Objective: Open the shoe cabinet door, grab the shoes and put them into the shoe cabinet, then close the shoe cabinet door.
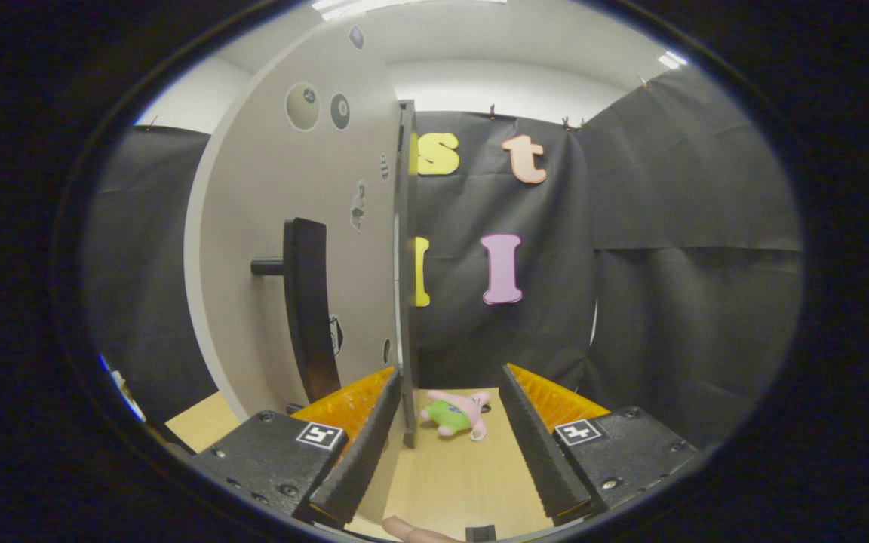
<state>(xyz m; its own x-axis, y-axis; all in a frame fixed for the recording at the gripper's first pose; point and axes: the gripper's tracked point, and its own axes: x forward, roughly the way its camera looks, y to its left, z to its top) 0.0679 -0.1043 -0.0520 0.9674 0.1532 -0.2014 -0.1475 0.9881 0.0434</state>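
Just ahead of our left finger, the door [306, 249] stands ajar, its edge between the wide-open, empty gripper [446, 434]; we judge a swing could knock the toy [455, 415] on the floor [449, 475].

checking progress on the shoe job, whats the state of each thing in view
cabinet door: swung open, its edge just inside the left finger
door handle: upright bar on the door, not gripped
gripper: open, nothing between both fingers but the door edge
plush toy: lying on the wooden surface, beyond the fingers
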